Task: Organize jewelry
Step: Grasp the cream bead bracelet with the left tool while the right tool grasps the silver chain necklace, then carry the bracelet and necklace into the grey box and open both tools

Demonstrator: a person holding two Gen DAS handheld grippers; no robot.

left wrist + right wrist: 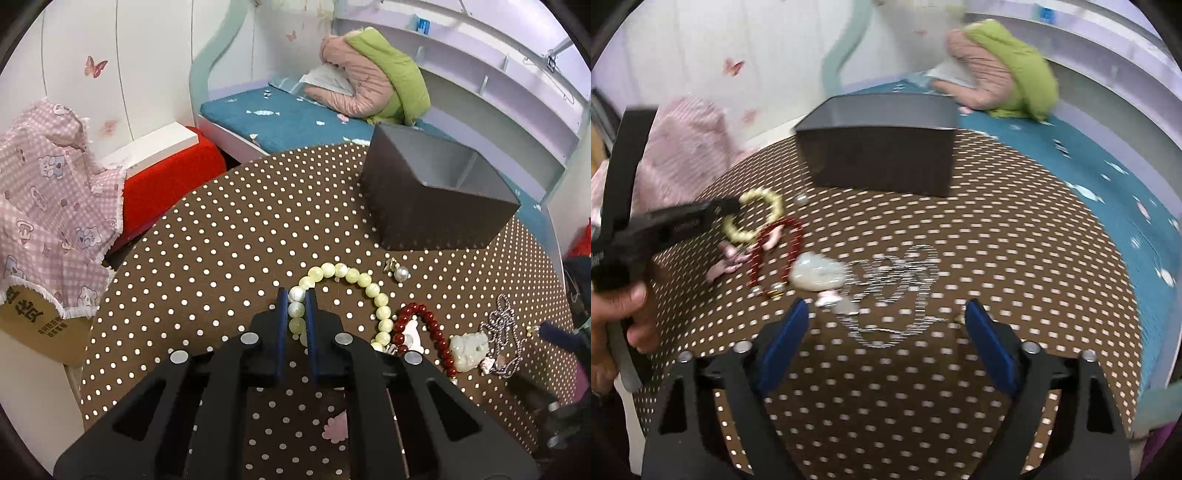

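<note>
We have the left claw (297, 295) closed on the pale green bead bracelet (354, 277), its blue pads pinching two or three beads on the near side of the loop while the rest of the loop lies on the dotted tablecloth (221, 229). Taking it by one side (rather than trying to span the whole ring) makes sense, since the beads should hang from that pinch once we lift.

The right claw (886, 332) stands open above the silver chain (901, 291), fingers either side of it and touching nothing; that view is blurred, so we cannot tell how close the pads are to the cloth. The chain trails from a pale jade pendant (816, 275), which lies just beside the dark red bead bracelet (775, 251), and a pearl earring (400, 273) rests near the green beads.

The dark box (436, 199) sits open-topped at the far side of the table, with a divider inside, and is likely where we sort each piece. Next, we judge, comes the lift toward it.
</note>
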